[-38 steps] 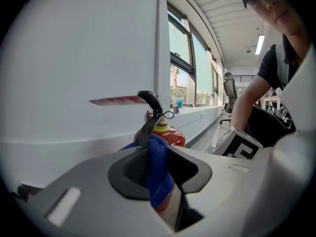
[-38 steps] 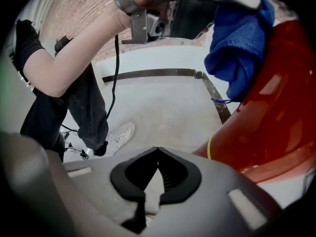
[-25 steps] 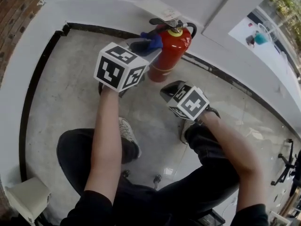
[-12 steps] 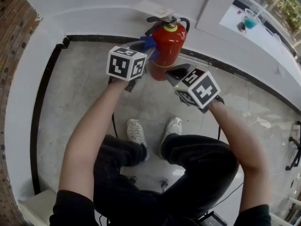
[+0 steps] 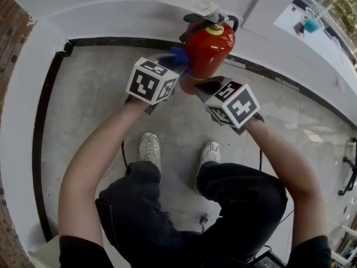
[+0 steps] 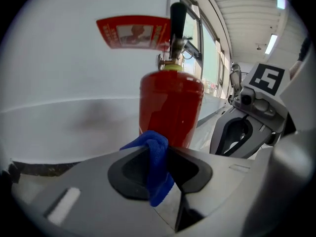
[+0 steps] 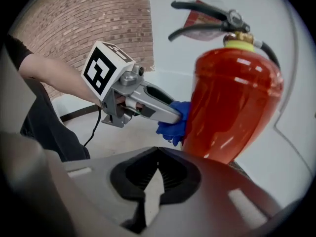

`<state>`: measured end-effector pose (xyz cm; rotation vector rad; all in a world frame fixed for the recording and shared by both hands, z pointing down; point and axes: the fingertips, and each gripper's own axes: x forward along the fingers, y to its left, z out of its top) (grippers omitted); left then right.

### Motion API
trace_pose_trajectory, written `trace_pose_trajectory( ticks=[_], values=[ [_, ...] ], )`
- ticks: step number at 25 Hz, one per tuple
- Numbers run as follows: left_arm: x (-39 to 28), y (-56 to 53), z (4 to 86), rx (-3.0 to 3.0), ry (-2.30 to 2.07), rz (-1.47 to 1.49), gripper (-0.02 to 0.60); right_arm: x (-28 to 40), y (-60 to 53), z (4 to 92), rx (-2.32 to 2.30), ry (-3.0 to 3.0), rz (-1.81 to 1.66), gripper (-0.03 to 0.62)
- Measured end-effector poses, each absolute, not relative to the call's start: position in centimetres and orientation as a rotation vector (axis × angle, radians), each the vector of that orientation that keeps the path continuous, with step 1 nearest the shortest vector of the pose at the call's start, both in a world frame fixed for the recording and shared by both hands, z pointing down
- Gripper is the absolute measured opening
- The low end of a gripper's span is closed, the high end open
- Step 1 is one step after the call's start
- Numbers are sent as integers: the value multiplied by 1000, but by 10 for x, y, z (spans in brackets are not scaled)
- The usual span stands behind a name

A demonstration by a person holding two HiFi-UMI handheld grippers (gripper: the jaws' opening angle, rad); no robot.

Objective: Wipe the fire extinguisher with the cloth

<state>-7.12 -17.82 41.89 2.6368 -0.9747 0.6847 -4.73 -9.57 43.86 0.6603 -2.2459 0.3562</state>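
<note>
A red fire extinguisher (image 5: 209,49) with a black handle stands on the floor against the white wall. My left gripper (image 5: 175,60) is shut on a blue cloth (image 5: 179,54) and presses it against the left side of the red cylinder. In the left gripper view the cloth (image 6: 157,167) is folded between the jaws, with the extinguisher (image 6: 170,107) straight ahead. My right gripper (image 5: 196,86) is low in front of the extinguisher, shut and holding nothing. The right gripper view shows the extinguisher (image 7: 232,102), the cloth (image 7: 174,122) and the left gripper (image 7: 170,116) on its flank.
A black baseboard strip (image 5: 111,41) runs along the white wall. A brick wall (image 7: 74,28) is at the left. The person's shoes (image 5: 149,149) and a thin cable (image 5: 124,152) are on the grey floor below the grippers. A red sign (image 6: 131,32) hangs behind the extinguisher.
The left gripper has slid down the extinguisher's side with the cloth. The right gripper has moved in closer to the extinguisher's lower front.
</note>
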Motion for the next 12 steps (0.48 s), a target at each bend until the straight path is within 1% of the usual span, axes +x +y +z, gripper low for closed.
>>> trace_pose_trajectory(
  ticks=[6, 12],
  values=[
    [-73, -190, 485, 2570, -920, 648, 101, -55, -107, 488, 615, -2177, 398, 3],
    [-70, -186, 544, 2522, -847, 769, 101, -57, -102, 522, 573, -2113, 419, 3]
  ],
)
